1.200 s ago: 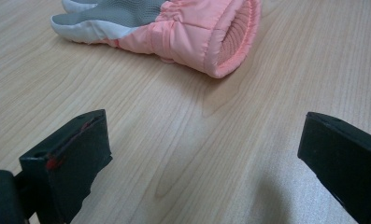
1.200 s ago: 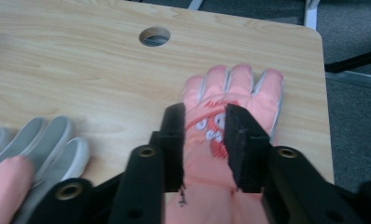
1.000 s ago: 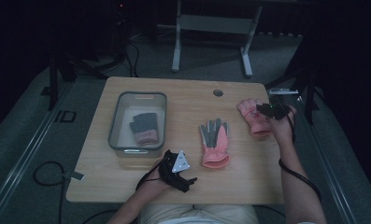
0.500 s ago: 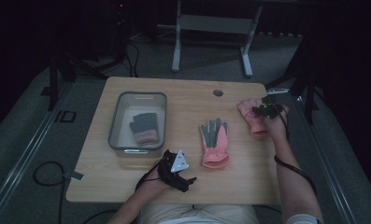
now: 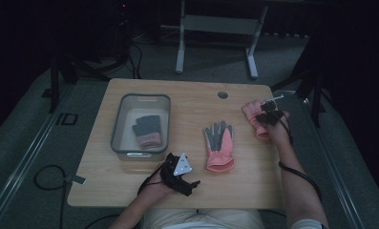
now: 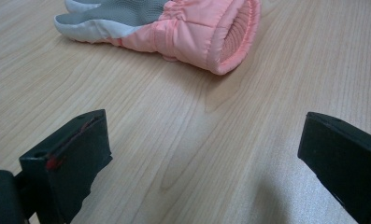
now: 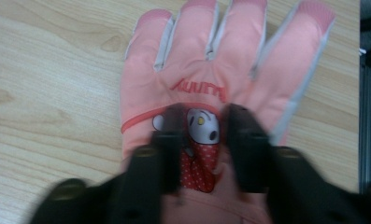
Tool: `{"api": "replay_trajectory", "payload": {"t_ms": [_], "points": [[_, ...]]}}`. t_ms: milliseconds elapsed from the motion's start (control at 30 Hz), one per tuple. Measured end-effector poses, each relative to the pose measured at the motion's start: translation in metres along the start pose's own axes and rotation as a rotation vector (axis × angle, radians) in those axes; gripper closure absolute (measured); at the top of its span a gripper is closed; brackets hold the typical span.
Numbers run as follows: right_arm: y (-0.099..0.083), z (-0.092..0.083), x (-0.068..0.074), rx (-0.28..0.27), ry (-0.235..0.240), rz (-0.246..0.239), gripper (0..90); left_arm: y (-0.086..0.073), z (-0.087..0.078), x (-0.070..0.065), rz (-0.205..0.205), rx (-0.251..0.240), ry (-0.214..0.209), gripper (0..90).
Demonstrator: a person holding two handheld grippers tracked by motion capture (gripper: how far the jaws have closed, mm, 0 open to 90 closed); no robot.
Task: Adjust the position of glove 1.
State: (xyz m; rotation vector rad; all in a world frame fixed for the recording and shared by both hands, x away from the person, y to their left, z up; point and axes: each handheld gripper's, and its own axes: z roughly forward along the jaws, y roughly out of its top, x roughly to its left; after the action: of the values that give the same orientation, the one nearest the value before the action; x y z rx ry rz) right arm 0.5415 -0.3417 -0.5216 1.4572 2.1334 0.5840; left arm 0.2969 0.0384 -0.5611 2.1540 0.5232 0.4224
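**Right hand-held gripper closing on pink glove at far right of worktop**

Right hand-held gripper sits on the back of a pink padded glove with a cartoon-character patch, jaws narrowed to a small gap and just been closing, a fold of the patch area between them; pads look to be touching fabric (blurred, so a firm pinch can't be confirmed). From the high view this gripper and glove lie near the right edge of the light wooden worktop.

Left hand-held gripper rests low at the near edge, jaws wide apart, nothing between them, bare wood under it. Just ahead of it lies a second pink glove with grey palm and ribbed cuff, palm up, mid-worktop.

Left of that, a clear rectangular plastic bin holds a grey-and-pink glove.
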Motion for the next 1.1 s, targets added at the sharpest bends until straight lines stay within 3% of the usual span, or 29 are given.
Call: {"api": "replay_trajectory", "payload": {"t_ms": [33, 167, 233, 267, 300, 367, 400, 467, 533, 800, 933, 1100], "points": [[0.005, -0.005, -0.001, 0.013, -0.007, 0.022, 84.0, 0.0, 0.0, 0.0, 0.002, -0.001, 0.0, 2.0], [0.009, -0.016, -0.006, 0.008, 0.008, 0.08, 85.7, 0.0, 0.0, 0.0, -0.004, -0.001, 0.0, 2.0], [0.008, -0.036, -0.009, -0.023, 0.004, 0.118, 86.0, 0.0, -0.001, 0.001, -0.005, -0.005, 0.0, 2.0], [0.008, -0.036, -0.009, -0.023, 0.004, 0.118, 86.0, 0.0, -0.001, 0.001, -0.005, -0.005, 0.0, 2.0], [0.006, -0.051, -0.009, -0.054, 0.005, 0.123, 86.1, 0.0, -0.001, 0.001, -0.006, -0.004, 0.004, 2.0], [0.005, -0.057, -0.008, -0.063, 0.001, 0.126, 86.2, 0.0, -0.001, 0.001, -0.008, -0.005, 0.002, 2.0], [0.002, -0.076, -0.005, -0.089, 0.006, 0.127, 86.2, 0.0, 0.0, 0.001, -0.006, -0.003, 0.005, 2.0], [0.001, -0.082, -0.005, -0.099, 0.008, 0.129, 86.3, 0.0, 0.0, 0.001, -0.006, -0.002, 0.005, 2.0], [-0.005, -0.108, -0.002, -0.126, 0.027, 0.142, 86.2, 0.001, 0.0, 0.001, -0.007, -0.003, 0.012, 2.0], [-0.025, -0.165, 0.004, -0.169, 0.025, 0.159, 86.2, 0.0, -0.002, 0.001, -0.011, 0.001, 0.024, 2.0], [-0.043, -0.176, 0.015, -0.168, 0.017, 0.15, 86.1, 0.0, -0.001, 0.0, -0.009, 0.005, 0.025, 2.0], [-0.067, -0.166, 0.028, -0.133, 0.024, 0.151, 86.1, 0.0, -0.002, 0.0, -0.012, 0.003, 0.028, 2.0]]}}
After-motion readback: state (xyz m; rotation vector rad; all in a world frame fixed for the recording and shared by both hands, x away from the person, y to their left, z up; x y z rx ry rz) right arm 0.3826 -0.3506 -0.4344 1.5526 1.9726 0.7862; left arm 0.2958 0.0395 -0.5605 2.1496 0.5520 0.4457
